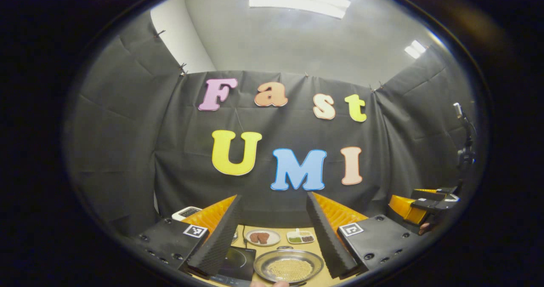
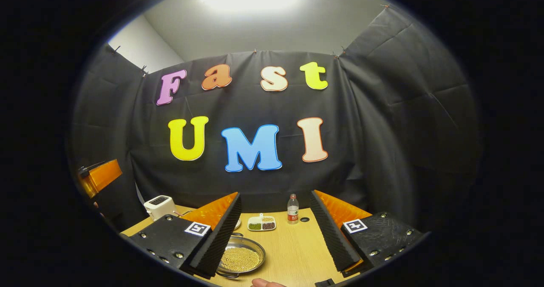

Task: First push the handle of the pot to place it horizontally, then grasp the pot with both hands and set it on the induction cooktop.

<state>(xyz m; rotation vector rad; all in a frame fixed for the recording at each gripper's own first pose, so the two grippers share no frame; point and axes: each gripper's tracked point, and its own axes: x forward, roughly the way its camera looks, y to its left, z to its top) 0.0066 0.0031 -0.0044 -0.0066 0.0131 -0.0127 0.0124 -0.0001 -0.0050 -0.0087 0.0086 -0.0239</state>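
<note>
Both tongs are held high and well apart from the pot; nothing touched. Judged stage: start of step one, handle not yet pushed.

Left tongs (image 1: pixel 274 236): spread, nothing between the fingers. Right tongs (image 2: pixel 275 238): spread, likewise holding nothing.

Pot (image 1: pixel 288 266): shallow metal pan with pale grains inside, on the wooden surface (image 2: pixel 293 248), just beside the dark cooktop (image 1: pixel 238 261) on its left in the left gripper view. A thin wire handle (image 1: pixel 284 248) shows at the far rim; whether it stands up or lies flat I cannot tell.

Next move, as I judge it: lower one pair of tongs to the far rim and nudge the handle down.

Room: bare surface to the right of the pot. Behind it a plate of brown food (image 1: pixel 262 237) and a divided dish (image 1: pixel 300 237) sit near; a bottle (image 2: pixel 292 209) and a toaster (image 2: pixel 159 206) farther off. The pot's near rim lies close to the surface's front edge.
</note>
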